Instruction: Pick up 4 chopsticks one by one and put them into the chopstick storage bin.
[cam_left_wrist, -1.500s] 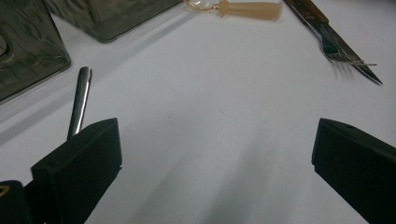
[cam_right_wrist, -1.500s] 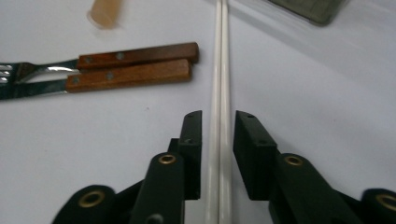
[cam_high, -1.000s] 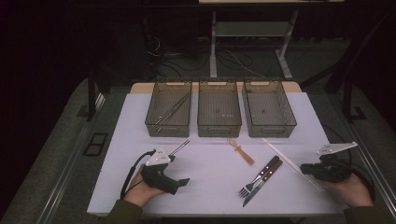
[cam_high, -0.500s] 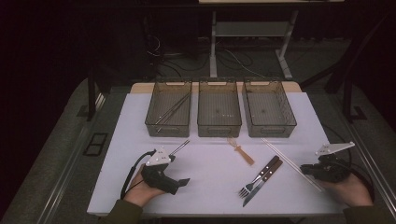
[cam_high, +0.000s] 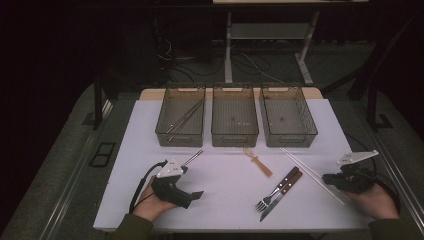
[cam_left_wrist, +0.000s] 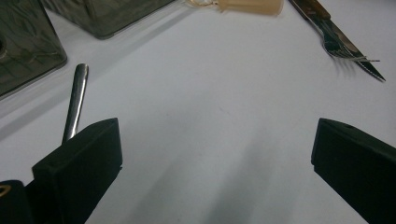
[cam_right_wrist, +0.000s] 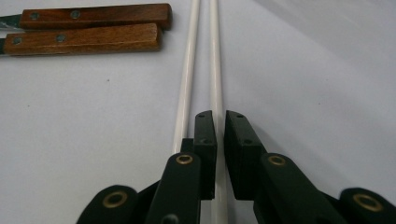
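The white table (cam_high: 220, 200) carries three clear bins (cam_high: 235, 120) in a row, well beyond both grippers; the bin ahead of the left gripper already holds thin metal sticks, so the work reads as sorting cutlery into bins.

The left gripper (cam_high: 192, 196) rests on the table with its jaws wide apart and nothing between them. In the left gripper view, a metal utensil handle (cam_left_wrist: 77, 100) lies just outside one jaw, untouched.

The right gripper (cam_right_wrist: 220, 154) has its jaws nearly closed on one of two white chopsticks (cam_right_wrist: 215, 65); the stick runs through the narrow gap between the jaws, while its twin lies just outside them. Both sticks extend away from the fingertips, flat on the table. A wood-handled knife and fork (cam_right_wrist: 88, 28) lie beside the sticks, past the fingertips.

Judged step: securing the chopstick before lift. The next move calls for a firm pinch, a level lift, then carriage to a bin without dragging the second stick.
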